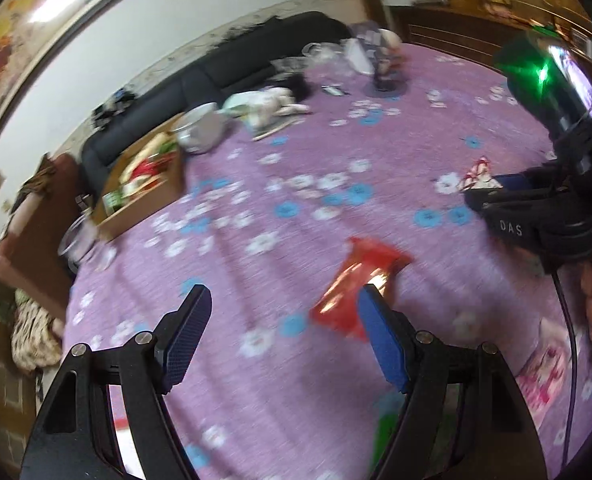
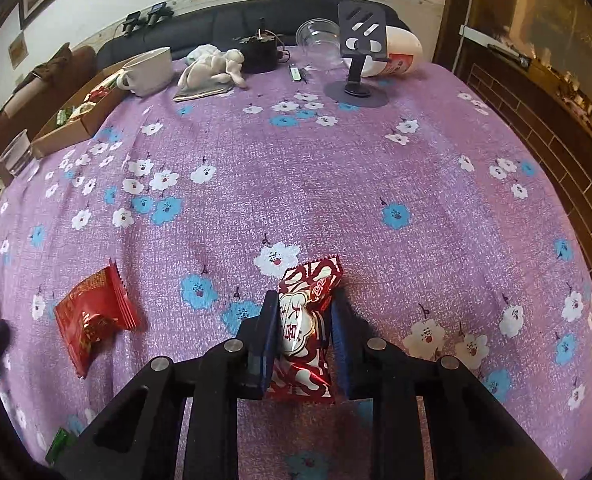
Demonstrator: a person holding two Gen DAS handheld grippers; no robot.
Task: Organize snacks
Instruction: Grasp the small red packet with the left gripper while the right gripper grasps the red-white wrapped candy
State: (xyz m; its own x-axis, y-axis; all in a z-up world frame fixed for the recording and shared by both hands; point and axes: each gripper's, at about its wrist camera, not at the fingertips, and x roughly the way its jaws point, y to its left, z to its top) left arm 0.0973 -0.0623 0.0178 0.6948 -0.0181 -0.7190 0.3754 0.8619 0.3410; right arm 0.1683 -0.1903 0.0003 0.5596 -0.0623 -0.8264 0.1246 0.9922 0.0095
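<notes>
My right gripper (image 2: 304,300) is shut on a red-and-white candy packet (image 2: 306,320), held just above the purple floral tablecloth (image 2: 336,168); it also shows at the right of the left wrist view (image 1: 508,208). A red snack packet (image 2: 93,318) lies flat on the cloth to its left; in the left wrist view it (image 1: 356,284) sits just ahead of my left gripper (image 1: 283,294), against the right finger. The left gripper is open and empty. A cardboard box (image 1: 143,188) holding several snacks stands at the table's far left edge, also seen in the right wrist view (image 2: 75,114).
A white mug (image 2: 149,70), a plush toy on a book (image 2: 211,70), a clear bowl (image 2: 320,40), a phone stand (image 2: 358,60) and a white tub (image 2: 400,54) crowd the far edge. A plastic cup (image 2: 15,152) stands by the box. A green wrapper (image 2: 57,446) lies near left.
</notes>
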